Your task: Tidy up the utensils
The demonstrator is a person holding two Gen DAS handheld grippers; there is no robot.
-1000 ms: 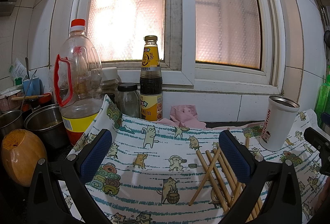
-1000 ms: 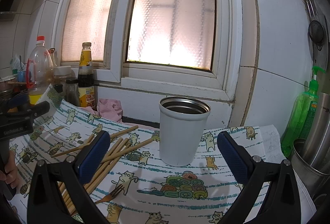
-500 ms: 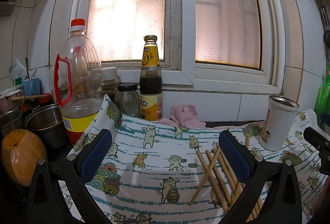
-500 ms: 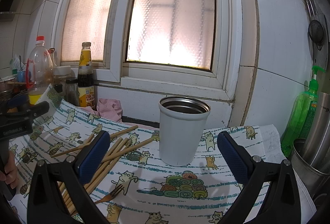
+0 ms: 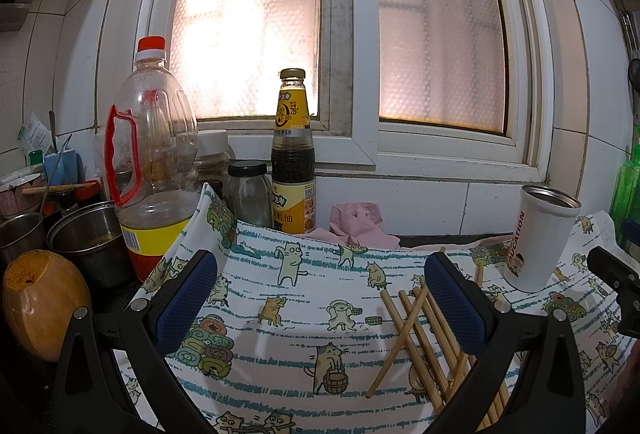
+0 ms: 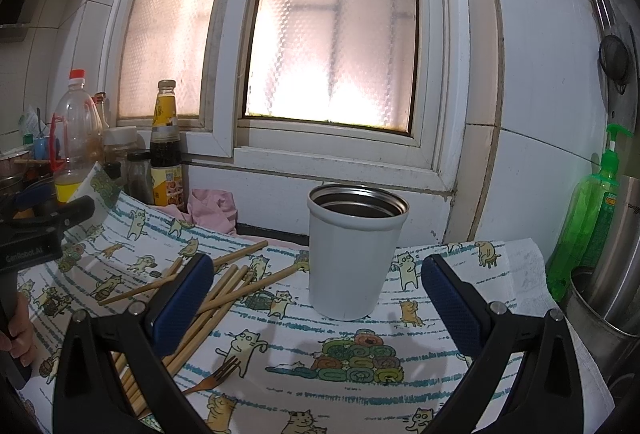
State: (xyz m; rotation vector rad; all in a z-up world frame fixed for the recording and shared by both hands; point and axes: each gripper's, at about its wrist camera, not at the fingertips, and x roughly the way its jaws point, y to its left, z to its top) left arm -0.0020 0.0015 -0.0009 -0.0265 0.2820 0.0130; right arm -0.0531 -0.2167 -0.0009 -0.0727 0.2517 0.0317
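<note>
Several wooden chopsticks (image 5: 416, 338) (image 6: 224, 286) lie loose on a cat-print cloth (image 5: 304, 298) (image 6: 360, 386). A fork (image 6: 218, 374) rests on the cloth just in front of them. A white metal-lined cup (image 6: 354, 250) (image 5: 538, 238) stands upright and empty to their right. My left gripper (image 5: 320, 306) hovers open over the cloth, its right finger above the chopsticks. Open as well, my right gripper (image 6: 316, 306) faces the cup, with its left finger over the chopstick pile. Nothing is held.
Along the window wall stand an oil bottle (image 5: 154, 162), a sauce bottle (image 5: 293, 154), jars (image 5: 250, 190) and a pink rag (image 5: 360, 222). Steel pots (image 5: 88, 238) and a pumpkin (image 5: 40, 302) sit at the left. A green soap bottle (image 6: 588, 214) and a steel container (image 6: 616, 274) stand at the right.
</note>
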